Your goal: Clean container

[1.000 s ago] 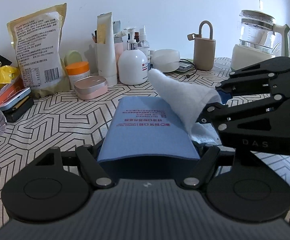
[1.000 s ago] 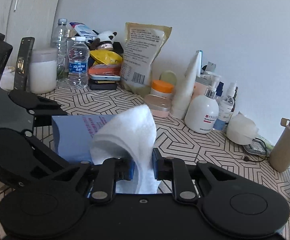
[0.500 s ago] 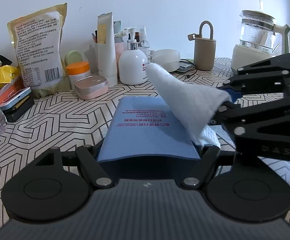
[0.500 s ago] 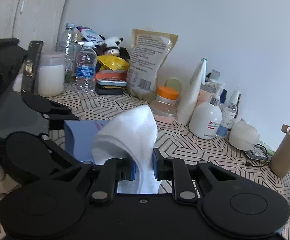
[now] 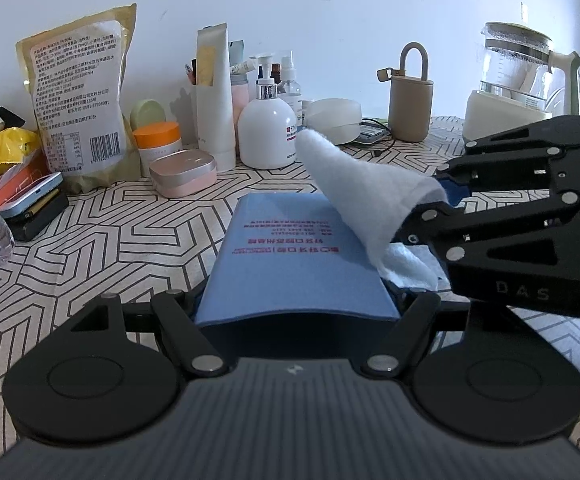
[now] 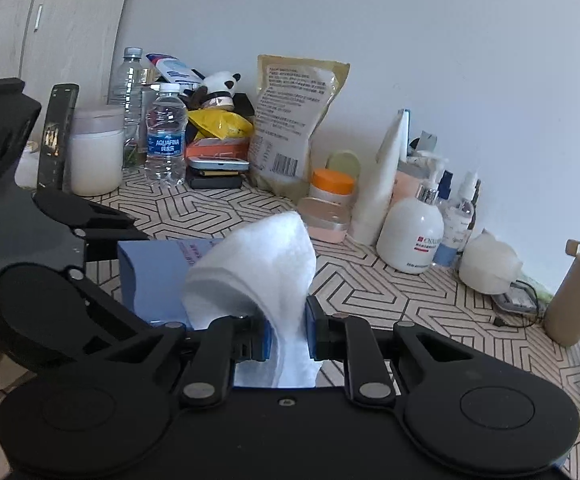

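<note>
Blue container and white cloth, held over patterned tabletop.

Blue container point(image 5: 296, 264): flat rectangular box, red printed text on top face, long axis running away from the left wrist camera, near end clamped between left gripper point(image 5: 296, 316) fingers. White cloth point(image 5: 364, 192): fuzzy, folded to a cone, pinched in right gripper point(image 6: 286, 338); lower folds touch the container's right edge, tip tilted up.

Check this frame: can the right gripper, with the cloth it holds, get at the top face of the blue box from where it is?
Probably yes. The right gripper pinches the white cloth, whose folded edge already overlaps the blue box near its right side. The left gripper clamps only the box's near end, so the printed top face lies open.
</note>
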The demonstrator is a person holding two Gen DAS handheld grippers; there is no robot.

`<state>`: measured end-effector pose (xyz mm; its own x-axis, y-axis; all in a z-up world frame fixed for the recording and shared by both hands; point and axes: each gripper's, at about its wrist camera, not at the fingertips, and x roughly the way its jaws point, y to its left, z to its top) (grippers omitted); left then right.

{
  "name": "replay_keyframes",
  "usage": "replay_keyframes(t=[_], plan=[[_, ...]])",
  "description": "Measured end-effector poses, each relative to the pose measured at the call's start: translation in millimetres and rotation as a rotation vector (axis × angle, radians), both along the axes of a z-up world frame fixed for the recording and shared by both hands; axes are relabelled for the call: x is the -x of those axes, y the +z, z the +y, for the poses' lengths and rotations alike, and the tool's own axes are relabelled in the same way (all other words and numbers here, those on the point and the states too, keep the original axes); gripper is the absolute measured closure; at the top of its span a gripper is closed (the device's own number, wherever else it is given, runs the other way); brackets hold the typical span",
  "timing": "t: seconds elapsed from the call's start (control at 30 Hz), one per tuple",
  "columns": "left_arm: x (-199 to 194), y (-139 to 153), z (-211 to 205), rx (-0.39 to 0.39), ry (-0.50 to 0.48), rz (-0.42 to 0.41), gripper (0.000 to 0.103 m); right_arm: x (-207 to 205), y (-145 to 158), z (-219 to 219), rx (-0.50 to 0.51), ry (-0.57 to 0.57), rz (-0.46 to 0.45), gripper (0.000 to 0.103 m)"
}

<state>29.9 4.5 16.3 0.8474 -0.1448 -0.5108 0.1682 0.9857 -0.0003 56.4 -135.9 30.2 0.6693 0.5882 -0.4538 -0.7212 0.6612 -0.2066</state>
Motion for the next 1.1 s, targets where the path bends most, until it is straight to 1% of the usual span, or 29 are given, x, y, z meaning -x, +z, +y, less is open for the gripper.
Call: replay_keyframes(t=[0.13, 0.23, 0.47, 0.7, 0.83, 0.97, 1.1], plan=[[0, 0, -1, -0.005, 0.003, 0.000, 0.028, 2, 1, 0, -0.004, 0.000, 0.001, 0.082], [0, 0, 1, 0.007, 0.003, 0.005, 0.028, 8, 4, -6, -0.044, 0.042, 0.025, 0.082], [-1, 0, 2, 0.014, 0.012, 0.008, 0.027, -3, 5, -16, -0.137, 0.069, 0.136, 0.082], [0, 1, 4, 0.019, 0.013, 0.011, 0.028, 1, 4, -13, -0.133, 0.084, 0.134, 0.082], [-1, 0, 5, 0.028, 0.011, 0.014, 0.026, 0, 5, -15, -0.140, 0.093, 0.152, 0.082], [-1, 1, 4, 0.031, 0.011, 0.014, 0.026, -2, 6, -18, -0.156, 0.116, 0.192, 0.082], [-2, 1, 6, 0.033, 0.013, 0.015, 0.025, -1, 8, -18, -0.156, 0.133, 0.198, 0.082]])
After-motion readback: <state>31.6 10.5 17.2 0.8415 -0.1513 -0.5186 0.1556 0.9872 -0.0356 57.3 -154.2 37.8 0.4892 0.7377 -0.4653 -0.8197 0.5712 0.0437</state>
